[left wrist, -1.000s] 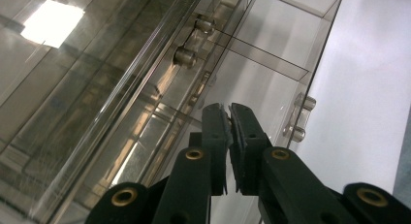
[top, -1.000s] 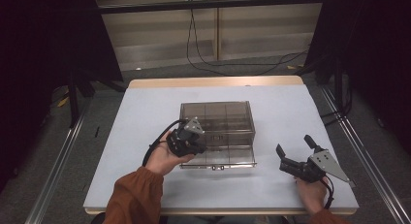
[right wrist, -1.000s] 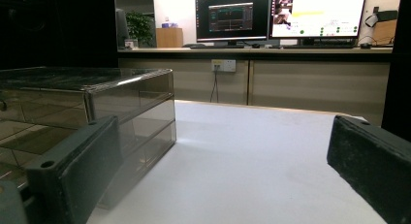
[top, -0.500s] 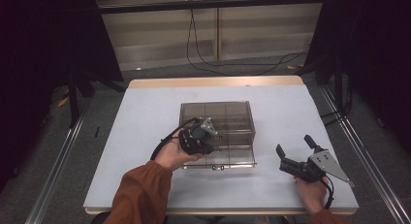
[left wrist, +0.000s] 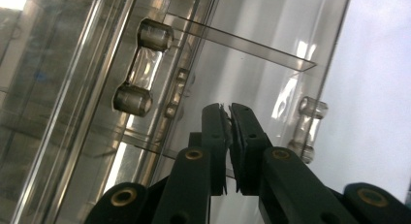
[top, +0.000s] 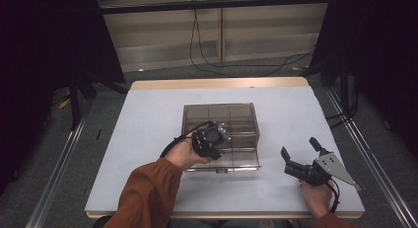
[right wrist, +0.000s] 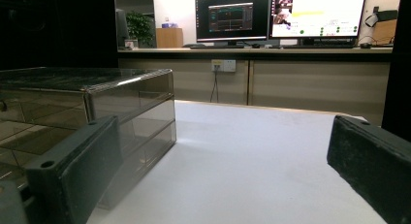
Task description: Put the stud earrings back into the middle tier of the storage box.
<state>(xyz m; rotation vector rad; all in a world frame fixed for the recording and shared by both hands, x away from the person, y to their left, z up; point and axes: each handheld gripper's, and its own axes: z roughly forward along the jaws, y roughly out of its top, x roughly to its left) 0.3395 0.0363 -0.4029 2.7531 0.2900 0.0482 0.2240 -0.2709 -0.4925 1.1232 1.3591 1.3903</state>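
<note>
Clear plastic drawer box (top: 220, 122) mid-counter (top: 148, 119), compartments look bare, lower drawer (top: 235, 159) pulled toward the near edge, left tool (top: 213, 139) pinched shut over it, right tool (top: 301, 159) wide, near the right corner.

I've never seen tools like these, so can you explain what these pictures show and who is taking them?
A person sits at a white table and holds a black two-jaw grabbing tool in each hand. One camera hangs above and looks down on the table. A small camera also rides on each tool and looks along its jaws.

On the table stands a clear smoky plastic box with drawers; its lowest drawer is pulled out toward the person.

The left gripper is over that open drawer. Its jaws are shut together, close to a clear handle, and I can't see anything held between them.

The right gripper rests near the table's right edge, jaws wide open, holding nothing. Its camera shows the box from the side.
</note>
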